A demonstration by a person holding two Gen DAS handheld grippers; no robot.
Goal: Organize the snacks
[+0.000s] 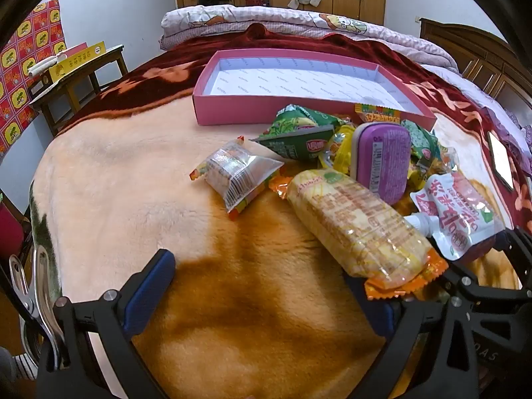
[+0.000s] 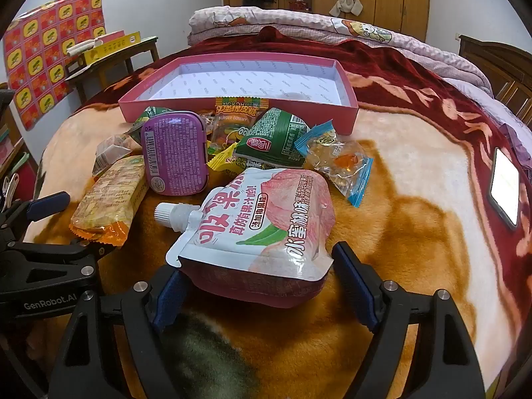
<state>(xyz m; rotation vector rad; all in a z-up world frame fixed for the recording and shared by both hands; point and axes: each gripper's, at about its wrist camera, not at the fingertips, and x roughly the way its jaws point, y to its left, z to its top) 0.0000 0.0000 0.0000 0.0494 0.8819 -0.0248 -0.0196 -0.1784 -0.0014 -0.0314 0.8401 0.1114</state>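
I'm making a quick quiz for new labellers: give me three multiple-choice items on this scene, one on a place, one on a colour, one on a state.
1. Where does the pink box sit?
A. Behind the snack pile
B. On the phone
C. On the floor

2. What colour is the hinged tin?
A. Blue
B. Purple
C. White

3. How is the right hand-held gripper?
A. Shut on the tin
B. Open, around the juice pouch
C. Inside the box

Answers:
1 A, the box lies beyond the snacks on the blanket.
2 B, its lid is purple.
3 B, the fingers flank the pouch's base with gaps.
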